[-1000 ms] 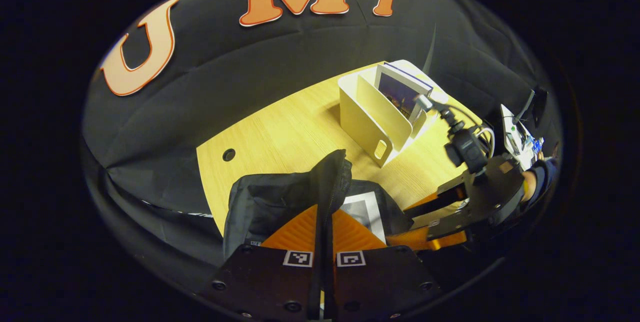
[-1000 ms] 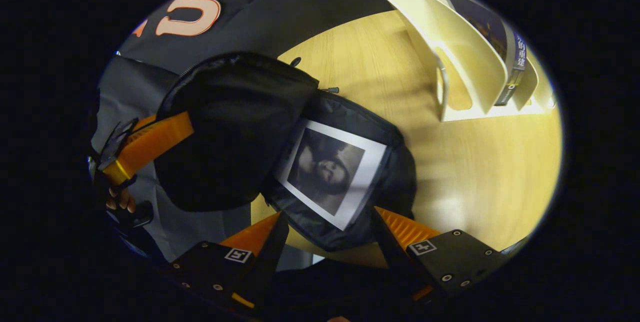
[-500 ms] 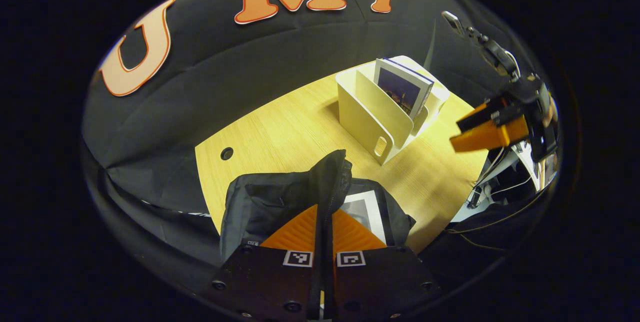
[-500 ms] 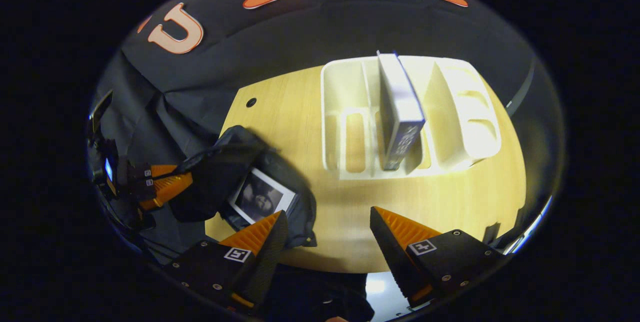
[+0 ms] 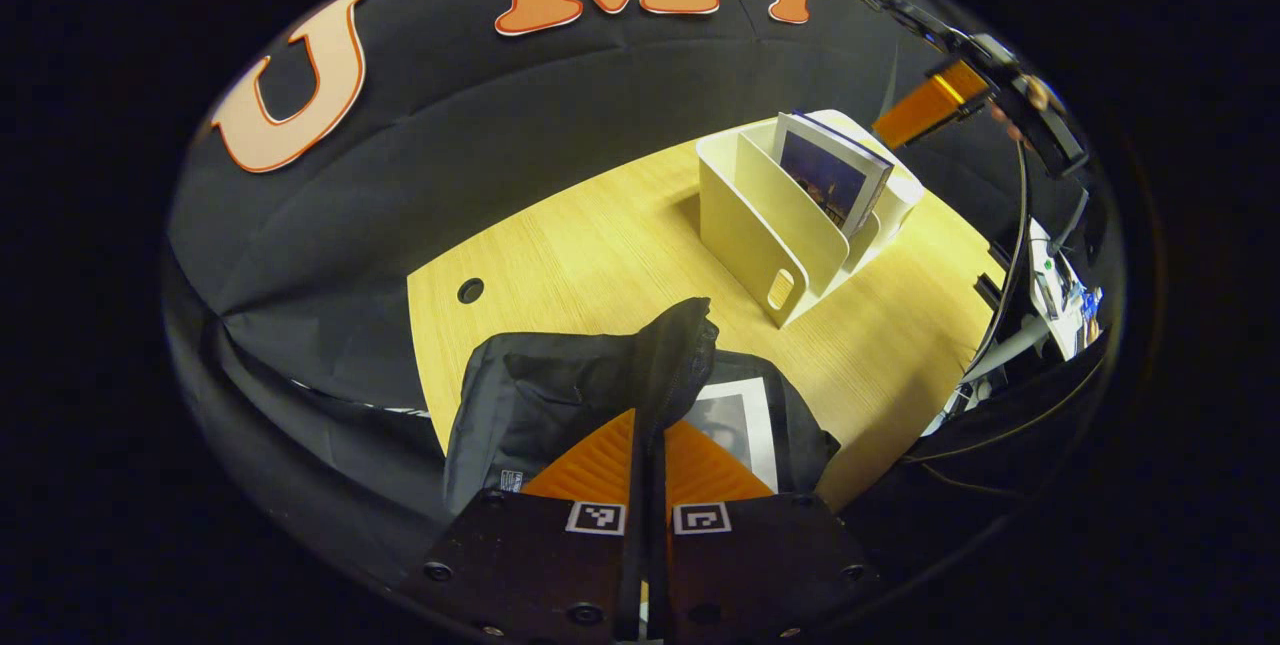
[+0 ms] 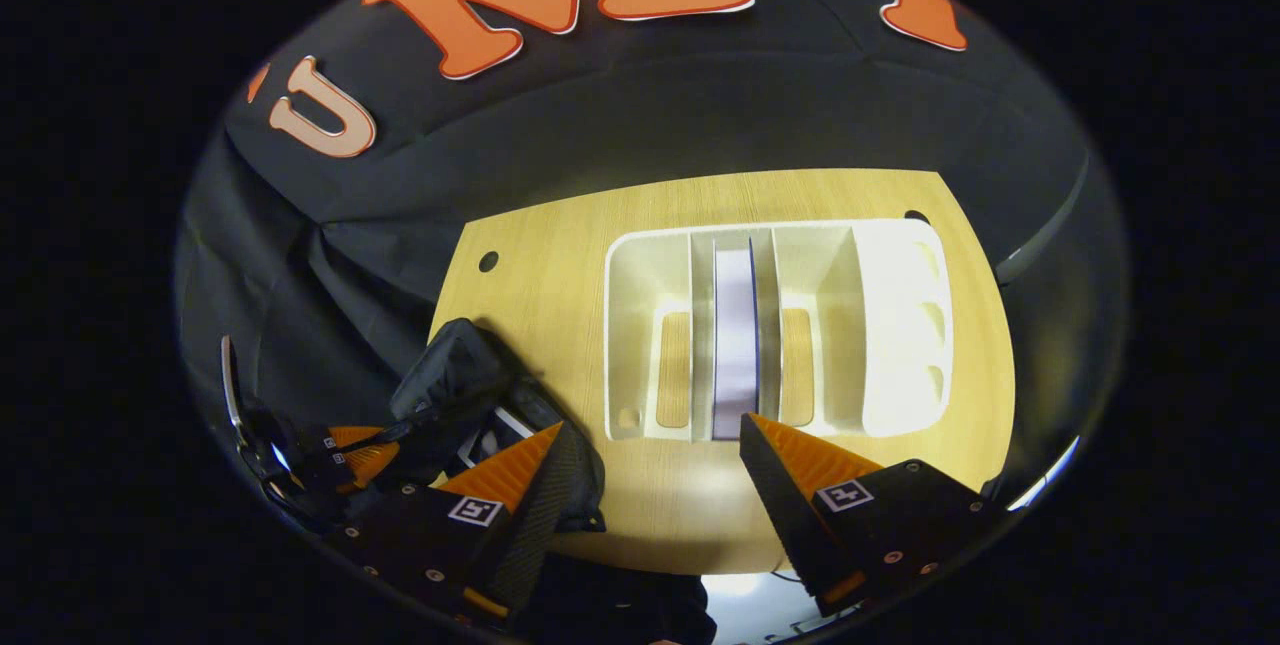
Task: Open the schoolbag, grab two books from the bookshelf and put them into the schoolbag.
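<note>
Left claw [image 5: 647, 445] is clamped on the schoolbag [image 5: 560, 395] flap edge, both fingers pressed together on the zipper seam. I'm holding it up so the mouth stays open; let go and the fabric probably flops back over the opening.

One book [image 5: 735, 420] already sits in the bag, its pale cover showing in the gap beside the lifted flap. That's book one, by my read.

Right claw [image 6: 648, 445] is spread wide, empty, up above the bookshelf [image 6: 770, 325] looking down into it. The remaining book [image 6: 736, 335] stands on edge in a middle slot, spine toward me, lined up between my fingers. The wide gap gives clearance over the book's thickness and the dividers on either side.

The bag sits at the near-left corner of the surface [image 6: 560, 265], shelf well apart to the right.

Next: drop straight down, pinch the top edge. Risk: a finger snags a divider, since the slot looks tight.
</note>
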The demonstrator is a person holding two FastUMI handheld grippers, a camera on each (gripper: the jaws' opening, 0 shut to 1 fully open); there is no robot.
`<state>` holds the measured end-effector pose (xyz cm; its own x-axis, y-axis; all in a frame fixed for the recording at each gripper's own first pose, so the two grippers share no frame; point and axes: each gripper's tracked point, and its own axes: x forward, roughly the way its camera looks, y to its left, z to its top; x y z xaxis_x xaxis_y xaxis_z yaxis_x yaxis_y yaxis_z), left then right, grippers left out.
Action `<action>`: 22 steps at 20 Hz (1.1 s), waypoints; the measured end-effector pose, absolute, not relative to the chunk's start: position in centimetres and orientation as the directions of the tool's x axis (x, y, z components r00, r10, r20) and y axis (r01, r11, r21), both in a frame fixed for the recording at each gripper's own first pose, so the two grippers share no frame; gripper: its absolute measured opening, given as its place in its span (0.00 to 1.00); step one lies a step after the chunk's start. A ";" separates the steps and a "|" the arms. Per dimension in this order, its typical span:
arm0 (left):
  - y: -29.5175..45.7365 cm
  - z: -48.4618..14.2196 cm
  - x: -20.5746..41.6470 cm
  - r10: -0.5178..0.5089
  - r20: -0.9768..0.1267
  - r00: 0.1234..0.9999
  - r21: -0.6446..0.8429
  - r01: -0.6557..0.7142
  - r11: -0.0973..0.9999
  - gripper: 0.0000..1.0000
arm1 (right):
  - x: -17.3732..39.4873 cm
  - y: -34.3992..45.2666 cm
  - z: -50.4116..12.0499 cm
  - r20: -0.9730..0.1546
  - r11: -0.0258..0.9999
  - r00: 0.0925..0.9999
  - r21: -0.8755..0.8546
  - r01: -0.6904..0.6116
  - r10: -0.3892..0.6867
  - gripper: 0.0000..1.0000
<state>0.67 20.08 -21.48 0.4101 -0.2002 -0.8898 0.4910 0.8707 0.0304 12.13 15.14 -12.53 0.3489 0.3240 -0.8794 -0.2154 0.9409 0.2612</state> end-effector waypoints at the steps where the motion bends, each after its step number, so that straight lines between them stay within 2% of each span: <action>1: 20.1 -21.5 0.7 -0.193 -0.893 0.407 0.031 0.482 0.876 0.04 | 13.4 14.6 -13.0 -0.886 0.945 0.352 0.227 -0.235 0.301 0.98; 4: 19.9 -21.8 0.7 -0.168 -0.901 0.400 0.033 0.449 0.893 0.04 | 16.0 14.2 -15.2 -0.907 0.950 0.330 0.184 -0.251 0.263 0.97; 11: 19.6 -22.4 0.0 -0.126 -0.919 0.374 0.022 0.368 0.930 0.04 | 18.0 13.9 -21.8 -0.949 0.940 0.236 0.128 -0.317 0.209 0.94; 15: 19.4 -22.3 -0.3 -0.110 -0.923 0.368 0.024 0.341 0.940 0.04 | 18.3 13.4 -23.9 -0.965 0.943 0.196 0.104 -0.316 0.172 0.79; 16: 19.2 -22.4 -0.4 -0.107 -0.924 0.366 0.024 0.334 0.942 0.04 | 18.2 13.4 -24.3 -0.968 0.944 0.184 0.104 -0.313 0.168 0.70; 17: 19.0 -22.5 -0.5 -0.106 -0.925 0.364 0.021 0.327 0.945 0.04 | 18.1 13.4 -24.8 -0.973 0.947 0.173 0.095 -0.305 0.154 0.55; 18: 19.0 -22.5 -0.6 -0.105 -0.926 0.362 0.019 0.322 0.947 0.04 | 18.1 13.1 -25.0 -0.975 0.949 0.169 0.085 -0.302 0.141 0.55; 20: 18.9 -22.7 -0.7 -0.103 -0.926 0.363 0.019 0.316 0.948 0.04 | 18.0 12.8 -25.4 -0.978 0.952 0.159 0.082 -0.296 0.133 0.46; 21: 18.9 -22.7 -0.6 -0.100 -0.926 0.364 0.020 0.313 0.949 0.04 | 17.9 12.7 -25.5 -0.980 0.956 0.155 0.078 -0.282 0.125 0.45; 22: 19.0 -22.5 -0.7 -0.097 -0.926 0.366 0.023 0.310 0.951 0.04 | 17.7 12.3 -25.2 -0.981 0.960 0.155 0.073 -0.270 0.118 0.51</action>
